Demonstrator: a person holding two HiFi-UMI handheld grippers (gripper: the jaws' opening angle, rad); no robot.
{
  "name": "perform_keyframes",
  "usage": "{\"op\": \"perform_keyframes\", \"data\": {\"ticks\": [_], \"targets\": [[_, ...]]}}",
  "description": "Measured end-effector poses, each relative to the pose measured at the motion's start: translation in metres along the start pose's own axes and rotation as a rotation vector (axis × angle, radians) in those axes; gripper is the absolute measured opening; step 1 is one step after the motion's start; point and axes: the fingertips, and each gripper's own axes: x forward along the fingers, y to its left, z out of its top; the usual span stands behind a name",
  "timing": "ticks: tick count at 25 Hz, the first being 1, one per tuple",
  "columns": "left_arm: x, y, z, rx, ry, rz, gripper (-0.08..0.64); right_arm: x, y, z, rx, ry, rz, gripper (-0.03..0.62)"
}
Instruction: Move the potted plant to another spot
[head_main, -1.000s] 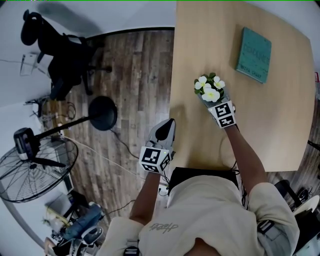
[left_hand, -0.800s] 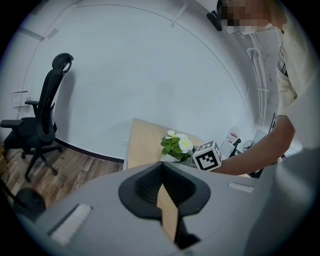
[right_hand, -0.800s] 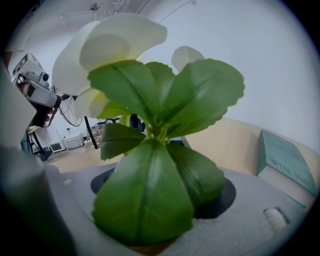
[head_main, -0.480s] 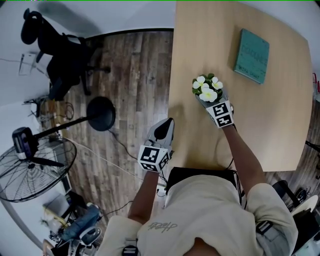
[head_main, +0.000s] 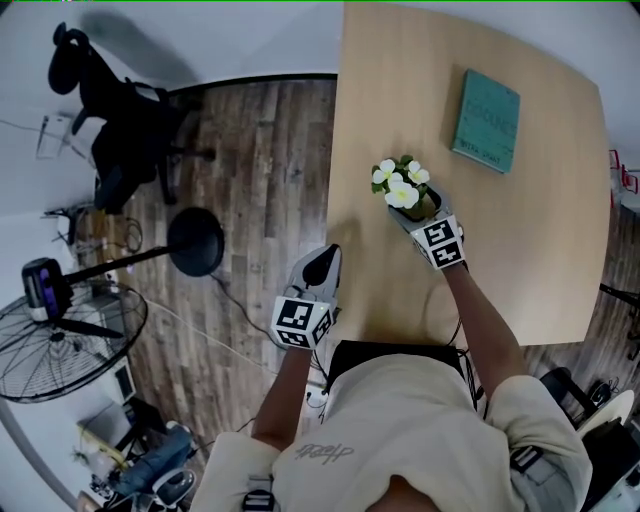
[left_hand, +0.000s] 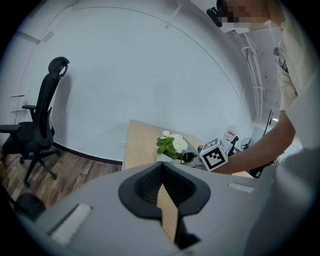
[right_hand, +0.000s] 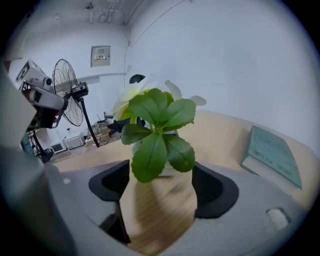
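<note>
The potted plant (right_hand: 159, 135), white blooms and broad green leaves in a small pale pot, stands upright between the jaw tips of the right gripper (head_main: 418, 210), whose jaws have just been opening and stand wide on either side of it.

Office, swivel chair (head_main: 125, 120), wooden table (head_main: 540, 250), floor fan (head_main: 60, 340)
</note>
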Motion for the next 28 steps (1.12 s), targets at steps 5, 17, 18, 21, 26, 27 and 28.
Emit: {"op": "perform_keyframes", "data": {"ticks": [5, 17, 18, 21, 26, 27, 28], "targets": [[0.003, -0.013, 0.001, 0.009, -0.009, 0.004, 0.018, -0.028, -0.003, -0.01, 0.018, 0.002, 0.021, 0.393], [-0.006, -0.065, 0.01, 0.068, -0.033, 0.013, 0.018, -0.123, 0.003, -0.013, -0.004, -0.082, 0.061, 0.213], [-0.007, -0.071, 0.013, 0.077, -0.039, 0.015, 0.018, -0.132, 0.0, -0.013, -0.009, -0.093, 0.052, 0.201], [-0.009, -0.089, 0.021, 0.107, -0.057, 0.022, 0.018, -0.16, -0.009, -0.012, -0.017, -0.133, 0.018, 0.124], [-0.013, -0.121, 0.033, 0.119, -0.094, 0.026, 0.018, -0.212, -0.032, -0.015, 0.011, -0.213, -0.063, 0.02], [-0.013, -0.127, 0.035, 0.12, -0.102, 0.028, 0.018, -0.221, -0.036, -0.016, 0.024, -0.229, -0.072, 0.004], [-0.013, -0.134, 0.038, 0.123, -0.109, 0.029, 0.018, -0.231, -0.04, -0.017, 0.035, -0.244, -0.079, 0.003]]}}
